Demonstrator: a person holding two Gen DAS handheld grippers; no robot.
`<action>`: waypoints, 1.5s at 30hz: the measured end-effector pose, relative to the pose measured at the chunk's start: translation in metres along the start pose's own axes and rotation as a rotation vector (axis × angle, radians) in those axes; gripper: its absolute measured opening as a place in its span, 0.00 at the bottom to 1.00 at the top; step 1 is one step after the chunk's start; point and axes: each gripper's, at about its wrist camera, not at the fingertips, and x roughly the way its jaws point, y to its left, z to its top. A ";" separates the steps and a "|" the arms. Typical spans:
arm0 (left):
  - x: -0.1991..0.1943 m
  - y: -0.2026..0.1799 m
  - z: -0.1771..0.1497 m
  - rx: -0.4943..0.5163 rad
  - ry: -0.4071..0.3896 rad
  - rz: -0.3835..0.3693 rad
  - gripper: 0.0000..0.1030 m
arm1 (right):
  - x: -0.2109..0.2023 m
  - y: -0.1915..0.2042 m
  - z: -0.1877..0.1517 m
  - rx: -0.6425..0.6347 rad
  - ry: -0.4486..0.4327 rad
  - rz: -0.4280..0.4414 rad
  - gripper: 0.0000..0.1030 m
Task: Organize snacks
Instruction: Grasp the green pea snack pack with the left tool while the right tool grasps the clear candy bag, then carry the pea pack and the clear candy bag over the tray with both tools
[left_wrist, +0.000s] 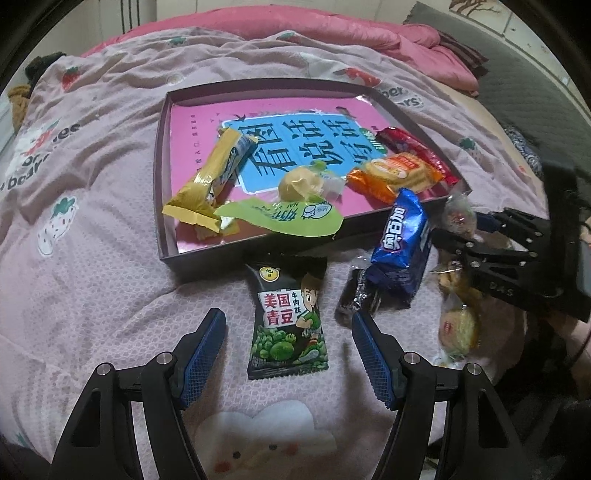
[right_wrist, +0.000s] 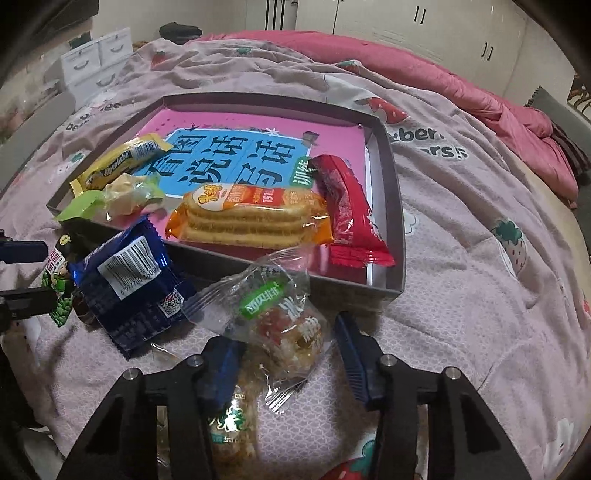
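Observation:
A shallow grey box (left_wrist: 162, 155) (right_wrist: 395, 206) with a pink book inside lies on the bed. It holds a yellow bar (left_wrist: 210, 177), a green packet (left_wrist: 291, 218), an orange biscuit pack (left_wrist: 395, 173) (right_wrist: 251, 218) and a red bar (left_wrist: 417, 151) (right_wrist: 347, 214). In front of the box lie a black green-pea packet (left_wrist: 288, 321), a blue Oreo pack (left_wrist: 402, 243) (right_wrist: 125, 280) and clear-wrapped rice cakes (right_wrist: 284, 317). My left gripper (left_wrist: 288, 354) is open, its fingers either side of the pea packet. My right gripper (right_wrist: 288, 354) is open around a clear rice cake packet.
A pink strawberry-print blanket (left_wrist: 92, 221) covers the bed. A red quilt (right_wrist: 461, 81) lies bunched at the back. A white drawer unit (right_wrist: 96, 55) stands beyond the bed. Another round cake packet (left_wrist: 458, 325) lies by the right gripper (left_wrist: 443, 251).

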 end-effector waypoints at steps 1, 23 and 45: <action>0.002 -0.001 0.000 -0.002 -0.001 0.005 0.70 | -0.004 -0.001 0.000 0.005 -0.017 0.019 0.45; 0.002 -0.003 0.005 -0.004 -0.029 -0.049 0.33 | -0.029 -0.021 0.002 0.135 -0.118 0.136 0.38; -0.037 0.012 0.008 -0.066 -0.122 -0.077 0.33 | -0.063 -0.028 0.004 0.160 -0.263 0.162 0.38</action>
